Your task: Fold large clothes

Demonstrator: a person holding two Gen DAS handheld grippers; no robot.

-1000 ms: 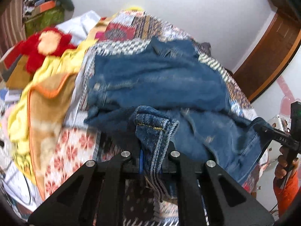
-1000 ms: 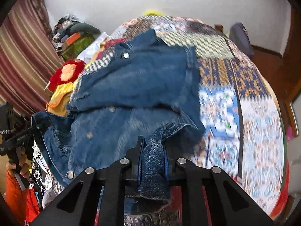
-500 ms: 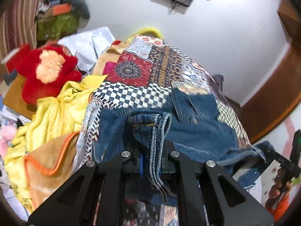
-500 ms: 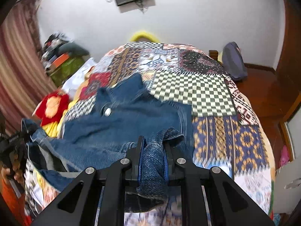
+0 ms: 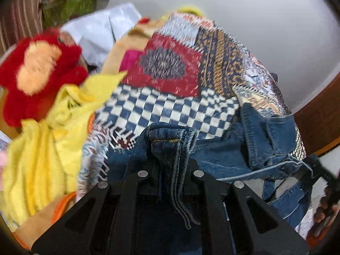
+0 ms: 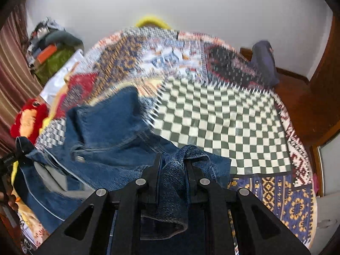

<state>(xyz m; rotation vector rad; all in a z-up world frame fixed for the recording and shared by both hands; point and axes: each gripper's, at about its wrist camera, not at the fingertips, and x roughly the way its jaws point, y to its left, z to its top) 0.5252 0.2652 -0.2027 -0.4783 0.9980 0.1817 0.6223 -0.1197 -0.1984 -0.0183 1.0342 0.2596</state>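
Note:
A blue denim jacket (image 6: 110, 131) lies bunched on the patchwork bedspread (image 6: 223, 123). My left gripper (image 5: 170, 165) is shut on a folded denim hem with yellow stitching (image 5: 167, 138). My right gripper (image 6: 173, 165) is shut on another denim edge (image 6: 187, 153). The jacket's collar and a metal button (image 6: 79, 158) show left of the right gripper. In the left wrist view the jacket (image 5: 263, 140) trails right to the other gripper (image 5: 318, 170). In the right wrist view the left gripper (image 6: 12, 159) shows at the left edge. Both views are motion-blurred.
A red plush toy (image 5: 40, 72) and a yellow blanket (image 5: 48, 140) lie at the bed's left side. A white cloth (image 5: 102, 34) lies behind them. Piled items (image 6: 51, 51) stand by the striped curtain (image 6: 12, 74). A wooden door (image 6: 323, 89) is on the right.
Both grippers have carried the jacket's held edges forward over the bed, toward its head. More bedspread shows ahead, and the denim has bunched under the grippers.

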